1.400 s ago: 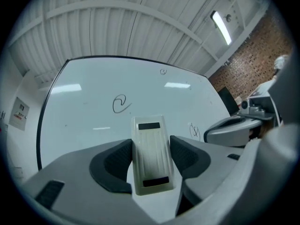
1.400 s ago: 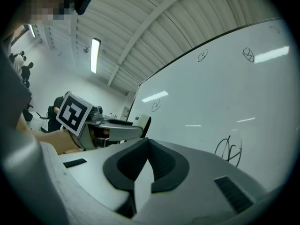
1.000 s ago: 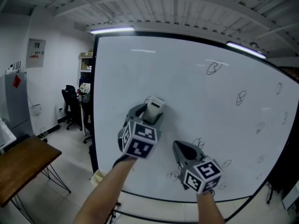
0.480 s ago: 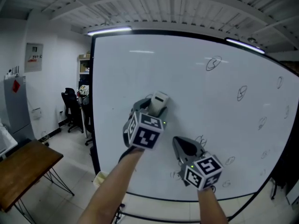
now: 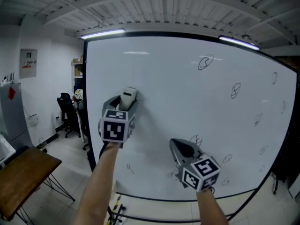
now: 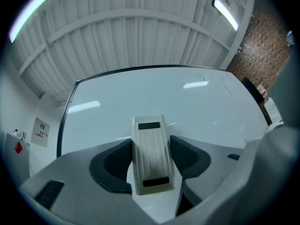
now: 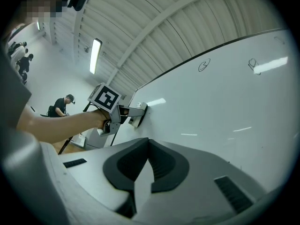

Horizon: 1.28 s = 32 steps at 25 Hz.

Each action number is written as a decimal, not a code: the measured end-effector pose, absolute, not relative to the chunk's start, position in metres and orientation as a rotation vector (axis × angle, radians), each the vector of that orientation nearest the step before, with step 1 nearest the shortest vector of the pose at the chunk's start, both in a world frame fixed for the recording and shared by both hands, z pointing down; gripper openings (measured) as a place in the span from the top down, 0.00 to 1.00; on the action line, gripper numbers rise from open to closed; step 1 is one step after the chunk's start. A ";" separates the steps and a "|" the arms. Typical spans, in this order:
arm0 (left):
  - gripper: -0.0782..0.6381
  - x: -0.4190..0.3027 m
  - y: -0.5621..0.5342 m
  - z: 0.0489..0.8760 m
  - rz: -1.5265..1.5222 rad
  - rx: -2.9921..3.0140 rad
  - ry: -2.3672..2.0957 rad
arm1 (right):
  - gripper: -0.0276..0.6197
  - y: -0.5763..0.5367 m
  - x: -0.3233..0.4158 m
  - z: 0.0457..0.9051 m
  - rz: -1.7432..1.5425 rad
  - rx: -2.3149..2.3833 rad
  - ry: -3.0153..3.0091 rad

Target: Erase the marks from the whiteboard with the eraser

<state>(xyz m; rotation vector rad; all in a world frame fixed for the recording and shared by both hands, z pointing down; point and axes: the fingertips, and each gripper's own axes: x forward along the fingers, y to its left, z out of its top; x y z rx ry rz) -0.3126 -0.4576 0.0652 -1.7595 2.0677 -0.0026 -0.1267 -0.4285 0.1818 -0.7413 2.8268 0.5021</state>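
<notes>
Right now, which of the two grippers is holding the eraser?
The left gripper: its jaws clamp the white eraser against the left part of the whiteboard. The right gripper, lower down, has its jaws shut with nothing between them.

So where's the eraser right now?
In the head view the eraser is on the left, clamped in the left gripper and held against the whiteboard near its left edge, up and left of the right gripper.
</notes>
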 end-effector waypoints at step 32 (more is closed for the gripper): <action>0.54 -0.244 -0.479 0.082 -0.059 -1.791 2.045 | 0.97 -0.429 -0.057 0.210 0.408 -0.900 2.847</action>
